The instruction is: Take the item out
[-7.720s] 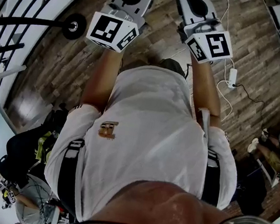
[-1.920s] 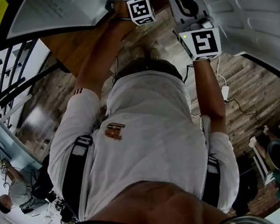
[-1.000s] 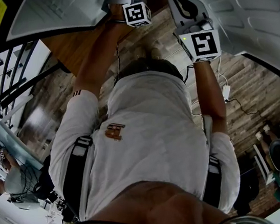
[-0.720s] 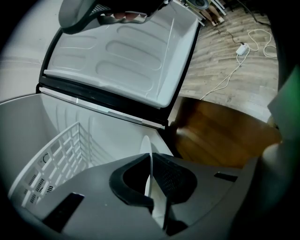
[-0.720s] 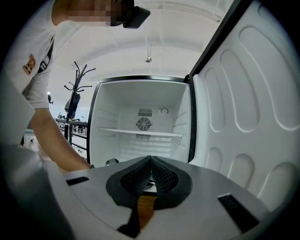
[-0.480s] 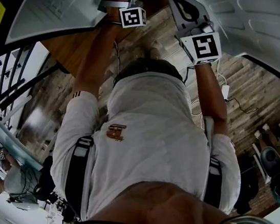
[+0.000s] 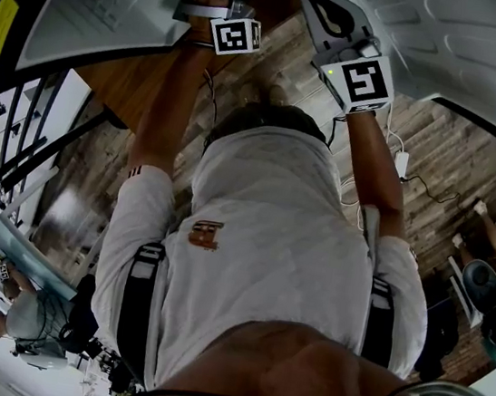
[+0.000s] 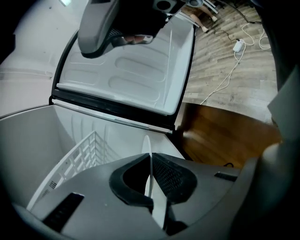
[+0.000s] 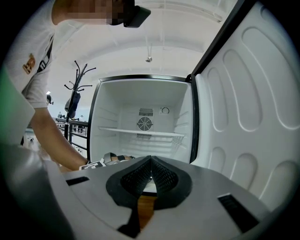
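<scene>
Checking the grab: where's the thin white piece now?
Left gripper view: the thin white piece stands edge-on, clamped between the left tongs, right of the wire rack.

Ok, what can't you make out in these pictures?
- Left gripper view: the thin white thing pinched in the left gripper shows edge-on; can't identify it.
- Right gripper view: the right gripper hides the lower part of the fridge.
- Head view: the top edge cuts off the fridge's inside.

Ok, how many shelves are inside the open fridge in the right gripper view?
1: a white shelf across the middle of the fridge compartment, just under the fan vent. The right gripper covers the bottom, so more may be hidden.
</scene>
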The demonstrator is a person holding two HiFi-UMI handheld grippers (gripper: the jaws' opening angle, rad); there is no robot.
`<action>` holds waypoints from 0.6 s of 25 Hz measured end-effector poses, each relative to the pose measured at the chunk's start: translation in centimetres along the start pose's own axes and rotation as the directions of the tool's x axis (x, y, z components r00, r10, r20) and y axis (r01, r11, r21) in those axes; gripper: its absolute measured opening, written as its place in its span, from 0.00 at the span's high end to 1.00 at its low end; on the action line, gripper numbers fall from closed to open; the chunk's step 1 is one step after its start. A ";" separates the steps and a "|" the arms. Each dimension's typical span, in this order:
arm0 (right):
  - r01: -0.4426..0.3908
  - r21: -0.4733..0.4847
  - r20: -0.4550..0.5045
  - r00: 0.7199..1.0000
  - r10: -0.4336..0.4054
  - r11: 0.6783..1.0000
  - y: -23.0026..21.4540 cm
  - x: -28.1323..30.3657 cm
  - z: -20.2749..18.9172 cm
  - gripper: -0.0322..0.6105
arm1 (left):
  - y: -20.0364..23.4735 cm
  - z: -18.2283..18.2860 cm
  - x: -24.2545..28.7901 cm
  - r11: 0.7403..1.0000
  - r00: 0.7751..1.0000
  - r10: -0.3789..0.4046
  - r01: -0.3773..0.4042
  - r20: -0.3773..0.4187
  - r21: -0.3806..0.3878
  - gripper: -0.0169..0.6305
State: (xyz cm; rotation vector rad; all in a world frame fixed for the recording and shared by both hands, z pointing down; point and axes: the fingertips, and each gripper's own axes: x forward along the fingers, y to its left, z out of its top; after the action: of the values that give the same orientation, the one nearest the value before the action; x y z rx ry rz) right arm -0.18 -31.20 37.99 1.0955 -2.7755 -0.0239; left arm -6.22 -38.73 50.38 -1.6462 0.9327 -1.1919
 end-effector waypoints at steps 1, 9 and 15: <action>-0.001 0.001 0.002 1.000 0.001 1.000 0.1 0.0 0.1 0.90 | 0.4 0.2 -0.3 1.000 1.000 0.010 -0.010 0.006 -0.002 0.93; -0.005 0.014 0.034 0.999 0.005 1.000 0.5 -0.7 0.5 0.90 | 3.2 2.3 -3.6 0.997 0.996 0.077 -0.077 0.044 -0.007 0.93; -0.009 0.030 0.054 0.999 0.007 1.000 0.6 -1.1 0.8 0.90 | 3.8 3.5 -5.3 0.996 0.994 0.091 -0.092 0.063 0.008 0.93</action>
State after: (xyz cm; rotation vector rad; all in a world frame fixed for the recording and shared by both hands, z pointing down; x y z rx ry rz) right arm 0.09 -29.99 37.04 1.1068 -2.8368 -0.0115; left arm -4.57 -34.37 44.63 -1.6053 0.9506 -1.0763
